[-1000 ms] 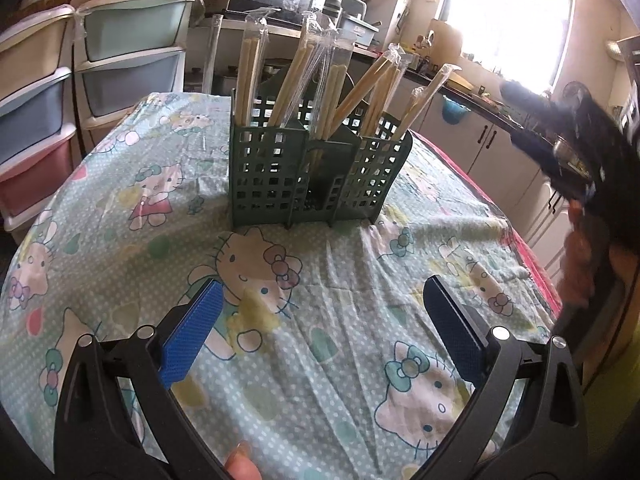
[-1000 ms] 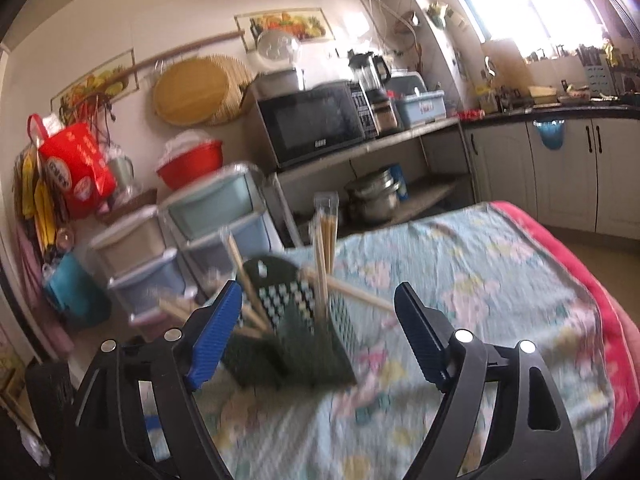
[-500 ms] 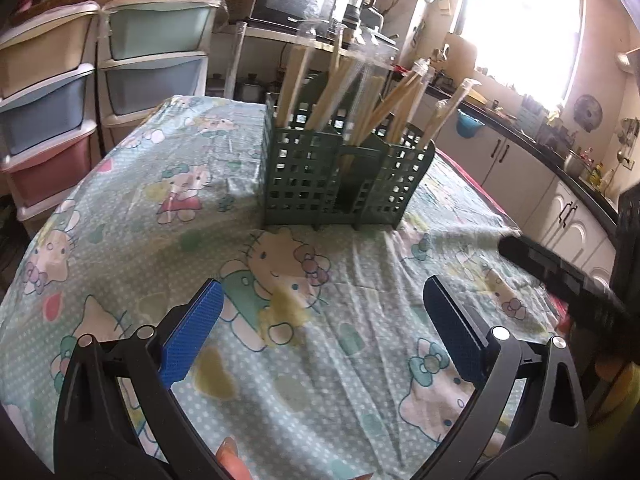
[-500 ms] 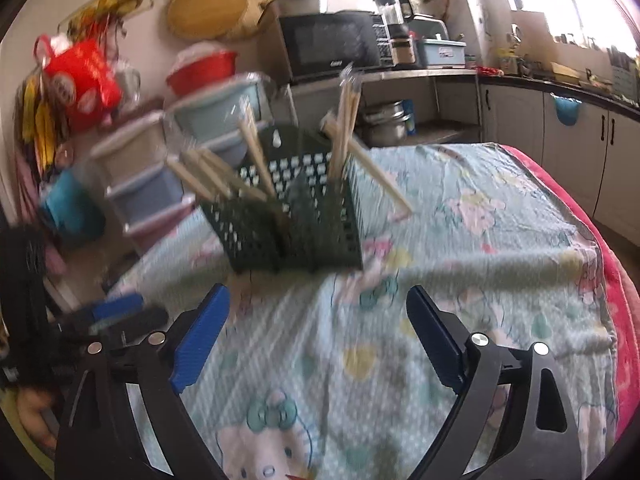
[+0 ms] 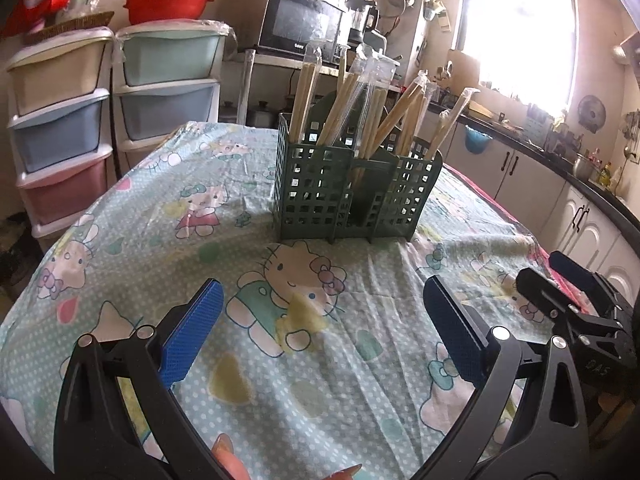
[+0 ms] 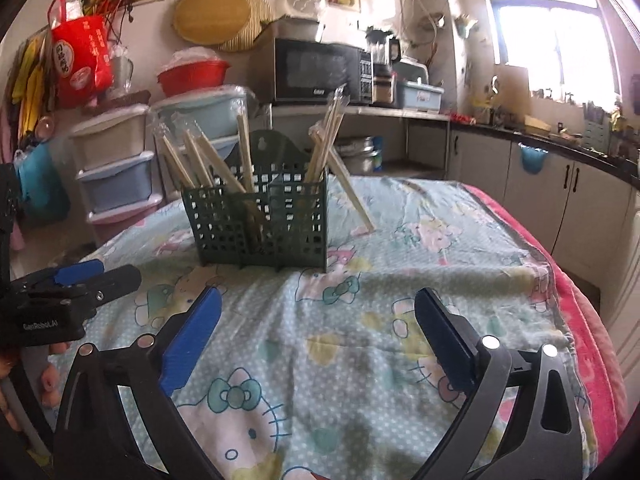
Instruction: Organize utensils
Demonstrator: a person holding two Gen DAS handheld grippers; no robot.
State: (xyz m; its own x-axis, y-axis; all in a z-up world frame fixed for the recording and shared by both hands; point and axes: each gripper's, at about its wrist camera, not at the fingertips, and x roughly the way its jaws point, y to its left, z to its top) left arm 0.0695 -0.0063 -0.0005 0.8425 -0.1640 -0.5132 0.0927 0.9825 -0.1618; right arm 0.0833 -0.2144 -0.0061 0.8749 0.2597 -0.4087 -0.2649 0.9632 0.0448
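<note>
on the patterned tablecloth (image 5: 304, 360) stands the green utensil caddy (image 5: 352, 192), wrapped chopsticks (image 5: 344, 96) leaning out of its compartments. the left gripper (image 5: 320, 332) hangs wide apart and empty; the right gripper (image 6: 316, 332), jaws just spread wider, holds nothing between them.

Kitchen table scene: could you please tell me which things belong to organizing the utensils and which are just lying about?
Job:
- green caddy
- wrapped chopsticks in it
- one chopstick pair leaning outside the caddy
- left gripper and right gripper, both open and empty

Lying about:
- microwave
- drawers
- red basin
</note>
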